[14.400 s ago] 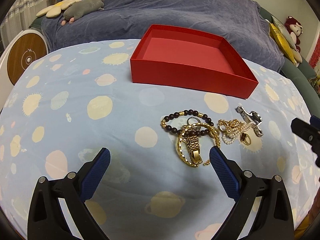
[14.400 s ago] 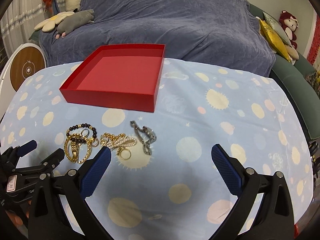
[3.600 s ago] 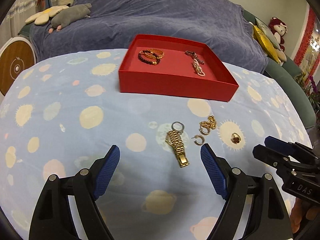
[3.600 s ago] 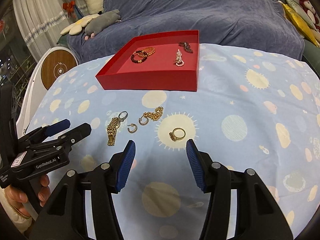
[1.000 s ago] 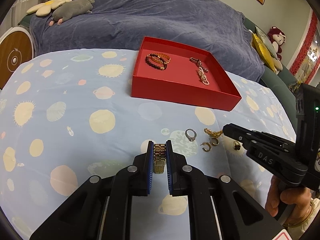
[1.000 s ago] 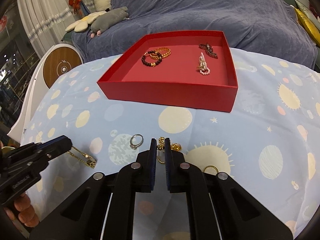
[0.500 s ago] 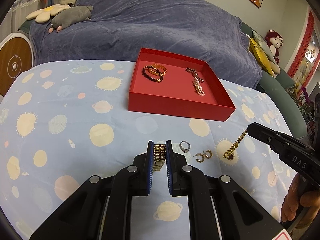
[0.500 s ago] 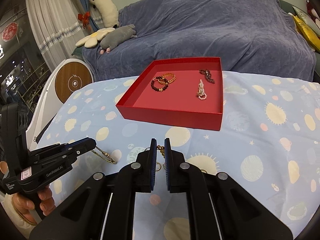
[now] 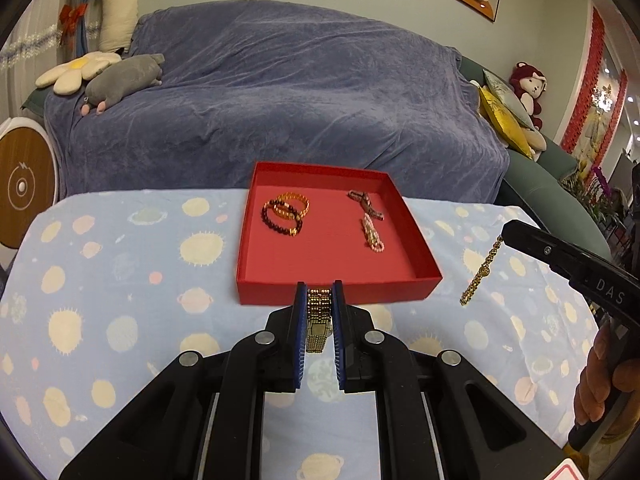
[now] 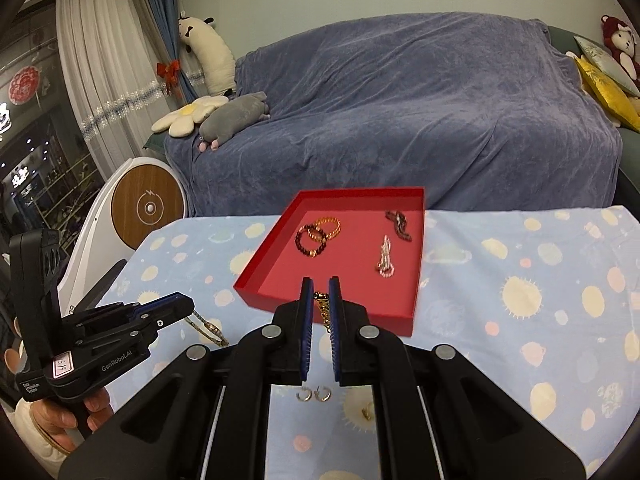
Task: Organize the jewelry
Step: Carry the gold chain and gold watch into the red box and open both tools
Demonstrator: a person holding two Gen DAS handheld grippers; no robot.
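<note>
- Behind the counter (image 9: 120,280), draped in a pale blue cloth dotted with suns and planets, a sofa (image 9: 280,92) under a blue throw fills the living-room background, soft toys at both ends.
- Near the counter's far edge sits a red tray (image 9: 416,236), the collecting point for the jewelry: two bracelets (image 9: 286,214), one gold and one dark-beaded, lie overlapping at its left, while a dark chain (image 9: 366,204) and a pearl strand (image 9: 372,234) lie to the right, kept apart, apparently sorted by type.
- The left hand-held gripper (image 9: 319,296) is closed on a gold watch band (image 9: 318,318), pinched near its top so the rest hangs free between the pads, just short of the tray's near wall.
- The right hand-held gripper (image 10: 319,284) is likewise clamped shut on a gold chain (image 10: 323,310), which dangles from its tip; the left wrist view shows that chain (image 9: 478,276) hanging clear of the cloth, to the right of the tray.
- Both pieces are held aloft at the tray's near side, likely so they can be carried over the wall and laid in the open floor in front of the items already placed.
- Two hoop earrings (image 10: 314,394) and a ring (image 10: 366,412) lie on the cloth beneath the right hand-held gripper, not yet collected.
- Limp links will swing and bunch on release, so a low, slow set-down looks wise.
</note>
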